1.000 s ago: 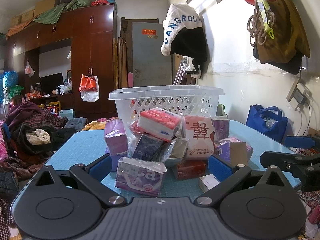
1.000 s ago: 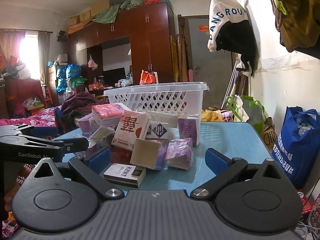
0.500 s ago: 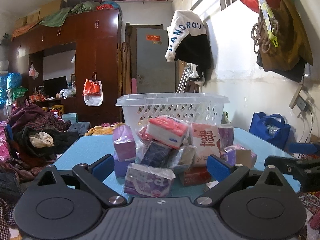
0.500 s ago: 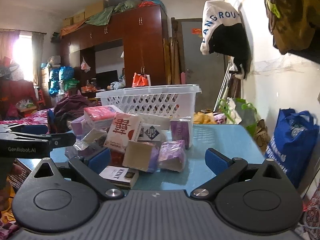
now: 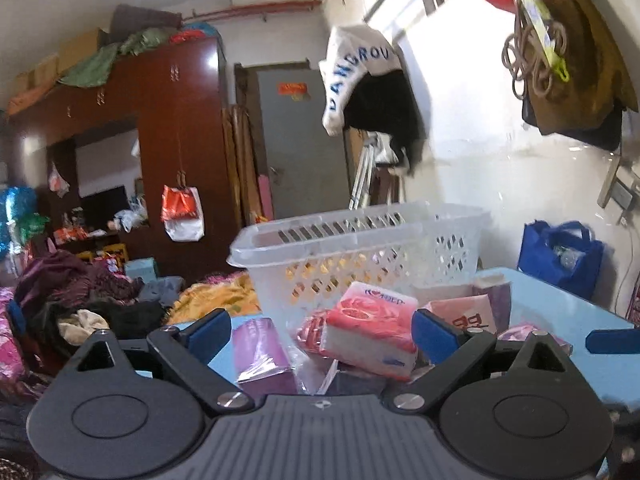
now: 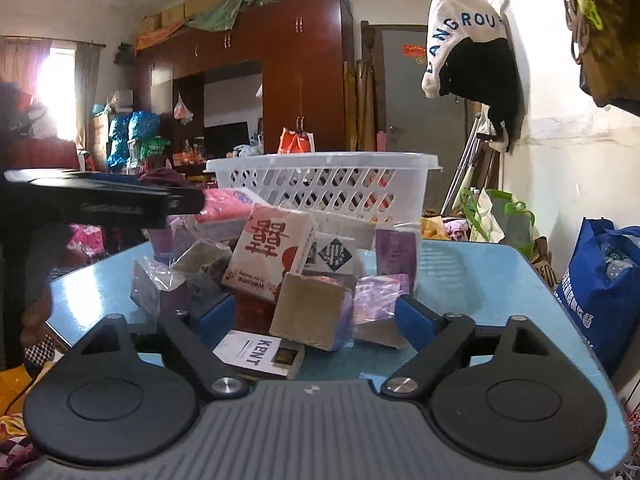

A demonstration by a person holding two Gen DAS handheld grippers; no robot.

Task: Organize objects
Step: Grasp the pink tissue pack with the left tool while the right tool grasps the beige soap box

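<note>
A heap of small packs lies on the blue table (image 6: 480, 280) in front of a white lattice basket (image 5: 360, 248), which also shows in the right wrist view (image 6: 324, 184). My left gripper (image 5: 322, 336) hovers close over the heap, jaws closing. A pink tissue pack (image 5: 370, 332) and a purple pack (image 5: 260, 354) lie between its pads, untouched. My right gripper (image 6: 316, 320) is low at the heap's near side, jaws closing. A brown-faced box (image 6: 312, 312) and a white KENT box (image 6: 260, 354) sit between its pads, which press on nothing.
A red-and-white carton (image 6: 272, 256) leans on top of the heap. A blue shopping bag (image 6: 604, 280) stands on the floor to the right. A wall with hanging clothes runs along the right side. Piles of clothes fill the floor at left (image 5: 72, 304).
My left gripper has moved forward and a little up over the heap, so the front purple pack has dropped out of its view. My right gripper has moved nearer and its jaws have narrowed.
</note>
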